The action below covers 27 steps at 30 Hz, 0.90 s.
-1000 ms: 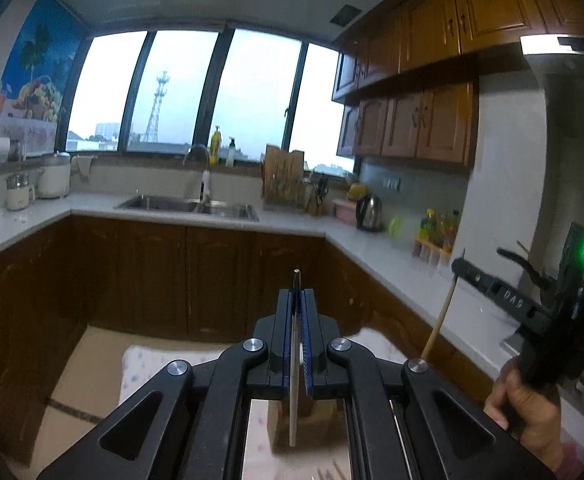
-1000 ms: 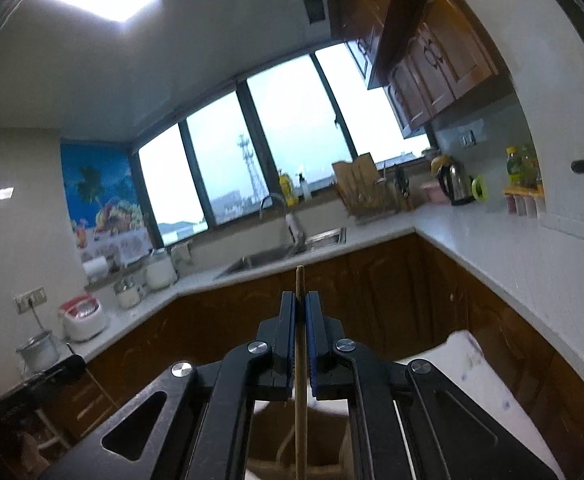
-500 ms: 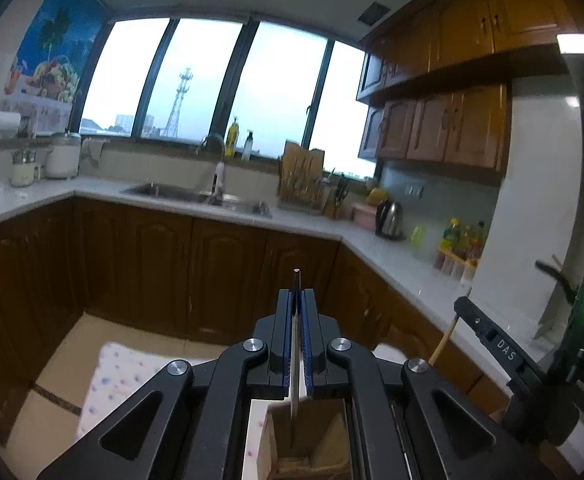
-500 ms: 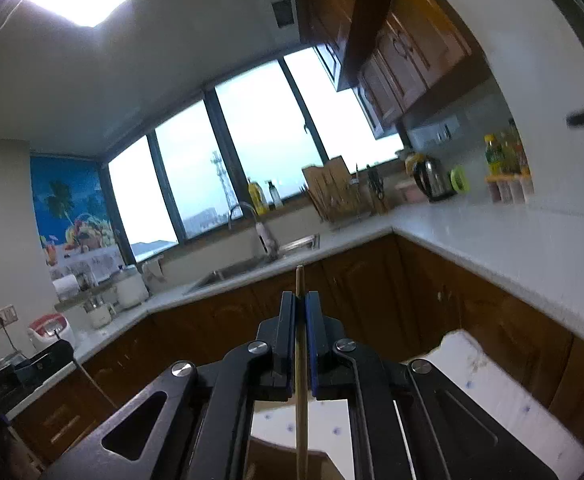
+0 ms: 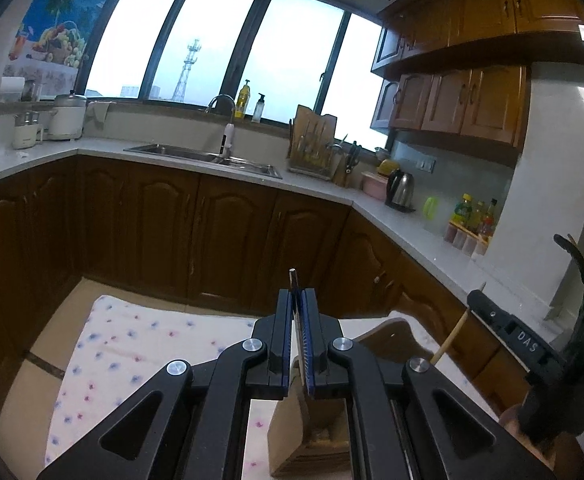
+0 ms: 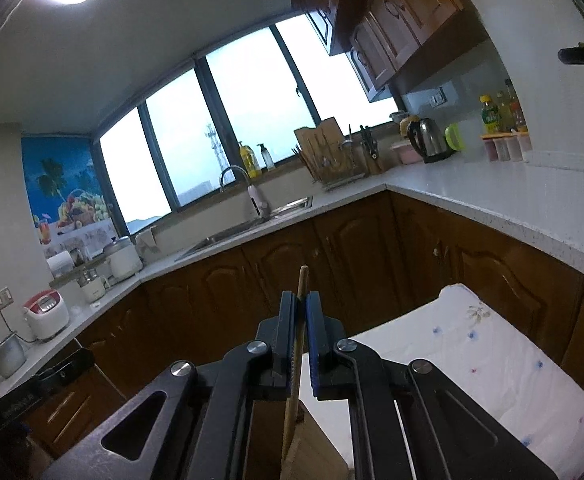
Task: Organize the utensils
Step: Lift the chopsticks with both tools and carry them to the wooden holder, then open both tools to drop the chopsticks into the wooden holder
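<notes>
My left gripper (image 5: pixel 299 312) pinches a thin metal utensil (image 5: pixel 293 280) between its blue pads; the rod's dark tip sticks out just past the fingertips and its shaft runs back between the jaws toward me. Below the fingers, the utensil's lower end points down into a brown holder (image 5: pixel 316 436) standing on a floral cloth (image 5: pixel 132 344); whether the end touches the inside I cannot tell.

My right gripper (image 6: pixel 300 312) is pressed onto a wooden stick (image 6: pixel 302 280), whose pale tip stands just beyond the pads, its shaft slanting down toward the holder (image 6: pixel 312 448) under the fingers. From the left wrist view, that same stick (image 5: pixel 450 338) shows at the right, slanting down toward the holder, with the right gripper's black body (image 5: pixel 532 352) above it.

Outward, the cloth (image 6: pixel 472 364) covers the surface beneath both tools. Dark wood cabinets (image 5: pixel 172 224) wrap the room under a pale counter (image 5: pixel 412 240). A sink (image 5: pixel 204 156) sits under the windows (image 5: pixel 212 44), with a knife rack (image 5: pixel 312 144), a kettle (image 5: pixel 400 190) and bottles (image 5: pixel 472 216) further right along the counter. A rice cooker (image 6: pixel 46 314) stands at the left.
</notes>
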Tool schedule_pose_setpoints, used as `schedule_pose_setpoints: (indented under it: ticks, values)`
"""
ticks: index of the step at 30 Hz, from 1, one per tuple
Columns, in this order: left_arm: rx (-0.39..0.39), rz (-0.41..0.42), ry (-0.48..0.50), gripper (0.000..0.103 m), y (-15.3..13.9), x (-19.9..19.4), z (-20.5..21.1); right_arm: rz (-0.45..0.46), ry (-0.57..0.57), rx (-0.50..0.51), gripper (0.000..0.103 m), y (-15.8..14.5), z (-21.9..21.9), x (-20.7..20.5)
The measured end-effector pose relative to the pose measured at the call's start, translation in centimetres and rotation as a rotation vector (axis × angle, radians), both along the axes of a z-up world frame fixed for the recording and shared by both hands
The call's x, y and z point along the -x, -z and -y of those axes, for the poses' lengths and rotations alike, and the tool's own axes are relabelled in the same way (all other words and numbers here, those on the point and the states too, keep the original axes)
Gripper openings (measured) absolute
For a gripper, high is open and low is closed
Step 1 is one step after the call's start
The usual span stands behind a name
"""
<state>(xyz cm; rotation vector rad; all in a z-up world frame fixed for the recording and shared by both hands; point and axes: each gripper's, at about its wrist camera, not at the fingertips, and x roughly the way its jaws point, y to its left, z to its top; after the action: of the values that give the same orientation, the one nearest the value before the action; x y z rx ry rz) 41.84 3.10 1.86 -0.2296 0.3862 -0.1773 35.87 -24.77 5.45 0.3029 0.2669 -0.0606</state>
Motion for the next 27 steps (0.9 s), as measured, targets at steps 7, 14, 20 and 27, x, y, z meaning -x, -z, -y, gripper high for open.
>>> schedule_pose_setpoints:
  ticks: [7, 14, 20, 27]
  values:
    - [-0.021, -0.043, -0.031, 0.017, -1.0, 0.7, 0.0, -0.035, -0.022, -0.007, 0.01, -0.4, 0.2, -0.2]
    - [-0.033, -0.042, -0.048, 0.033, -2.1, 1.7, 0.4, -0.067, -0.04, -0.028, 0.014, -0.4, 0.6, 0.3]
    - [-0.084, -0.015, -0.075, 0.066, -2.1, 5.2, 0.3, -0.051, -0.043, -0.06, 0.036, -1.1, 0.8, 2.8]
    - [-0.187, 0.0, -0.094, 0.093, -1.9, 10.5, 1.4, -0.064, -0.068, -0.077, 0.079, -1.5, 0.7, 6.7]
